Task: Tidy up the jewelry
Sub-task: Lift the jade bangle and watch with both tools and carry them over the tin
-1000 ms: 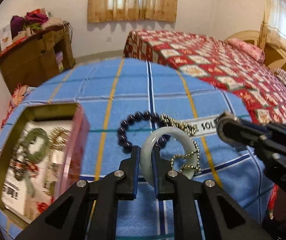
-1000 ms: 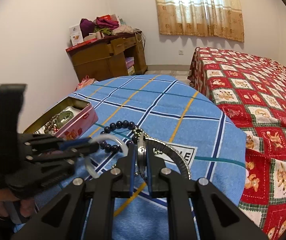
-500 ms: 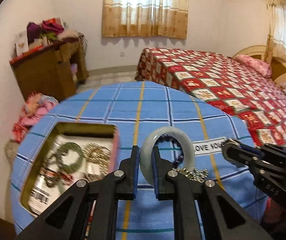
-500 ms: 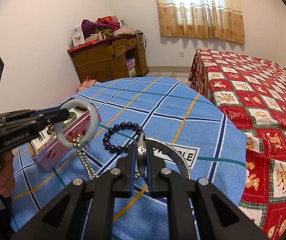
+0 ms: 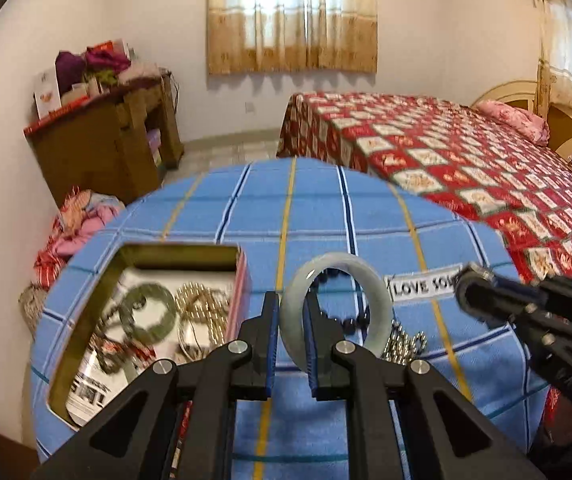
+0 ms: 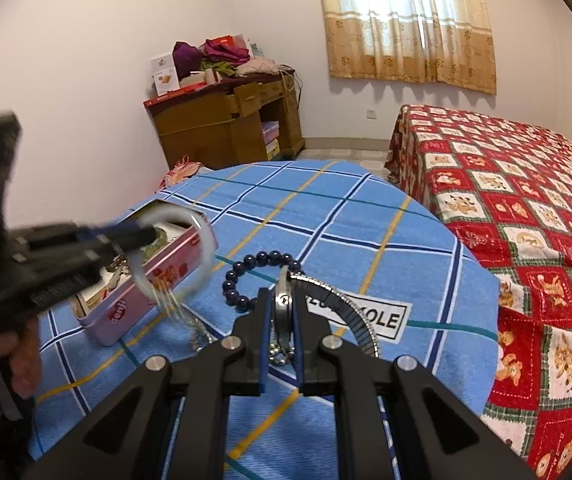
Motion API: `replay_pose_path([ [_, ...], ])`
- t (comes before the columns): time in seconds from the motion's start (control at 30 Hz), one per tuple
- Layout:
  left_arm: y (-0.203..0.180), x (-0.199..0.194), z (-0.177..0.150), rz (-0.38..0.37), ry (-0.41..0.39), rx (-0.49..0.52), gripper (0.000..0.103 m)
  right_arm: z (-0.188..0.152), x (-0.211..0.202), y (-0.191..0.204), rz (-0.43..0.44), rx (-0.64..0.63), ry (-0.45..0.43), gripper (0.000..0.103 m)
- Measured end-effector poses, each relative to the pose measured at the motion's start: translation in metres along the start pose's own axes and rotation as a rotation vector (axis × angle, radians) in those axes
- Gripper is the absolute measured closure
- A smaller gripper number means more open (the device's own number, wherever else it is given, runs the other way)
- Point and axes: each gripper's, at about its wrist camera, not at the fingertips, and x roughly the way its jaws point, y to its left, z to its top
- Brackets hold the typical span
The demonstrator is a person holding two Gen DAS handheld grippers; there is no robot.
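Pale jade-green stone bangle (image 5: pixel 335 312) stands clamped on its near rim in the left gripper (image 5: pixel 289 322), held in the air just right of the open pink metal tin (image 5: pixel 242 280). The right gripper (image 6: pixel 282 322) pinches a round silver wristwatch (image 6: pixel 284 308) beside the dark round-bead bracelet (image 6: pixel 246 276), right of that tin.

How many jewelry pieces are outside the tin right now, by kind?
Pale bangle, in left gripper: 1
Watch, in right gripper: 1
Dark bead bracelet: 1
Ball chain: 1
Total: 4
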Motion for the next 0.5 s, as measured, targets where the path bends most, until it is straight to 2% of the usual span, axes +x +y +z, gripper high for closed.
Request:
replay_pose_path([
  [0.27, 0.017, -0.018, 0.007, 0.011, -0.051, -0.042, 0.092, 0.014, 0.002, 0.016, 0.037, -0.037, -0.006, 0.092],
  [0.5, 0.054, -0.035, 0.011, 0.068, -0.09, -0.108, 0.092, 0.036, 0.005, 0.047, 0.091, -0.114, -0.025, 0.092],
])
